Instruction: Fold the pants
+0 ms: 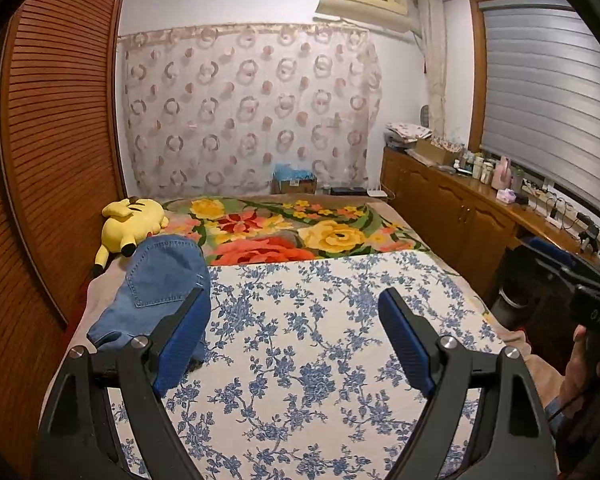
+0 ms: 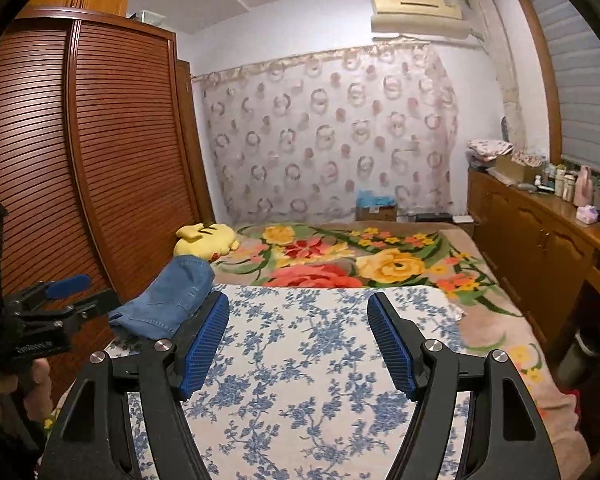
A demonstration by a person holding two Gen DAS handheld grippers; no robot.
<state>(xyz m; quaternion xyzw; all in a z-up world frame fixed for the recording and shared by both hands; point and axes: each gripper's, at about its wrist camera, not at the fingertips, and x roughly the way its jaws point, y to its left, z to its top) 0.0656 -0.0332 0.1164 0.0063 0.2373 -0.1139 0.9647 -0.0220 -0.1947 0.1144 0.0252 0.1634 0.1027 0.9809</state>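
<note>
Blue denim pants (image 1: 156,292) lie folded in a compact bundle on the left side of the bed, on a white sheet with blue flowers (image 1: 320,340). My left gripper (image 1: 296,300) hovers over the sheet, open with nothing between its blue pads; its left finger overlaps the bundle's right edge in this view. The right wrist view shows the same pants (image 2: 168,300) ahead and to the left. My right gripper (image 2: 296,300) is open over the sheet and holds nothing. The left gripper (image 2: 84,292) shows at the far left of that view, held by a hand (image 2: 36,384).
A yellow plush toy (image 1: 134,224) lies behind the pants on a bright floral blanket (image 1: 300,232). A louvered wooden wardrobe (image 1: 52,140) runs along the bed's left side. On the right stands a wooden cabinet (image 1: 452,208) with bottles on top. A cardboard box (image 1: 294,184) sits at the far wall.
</note>
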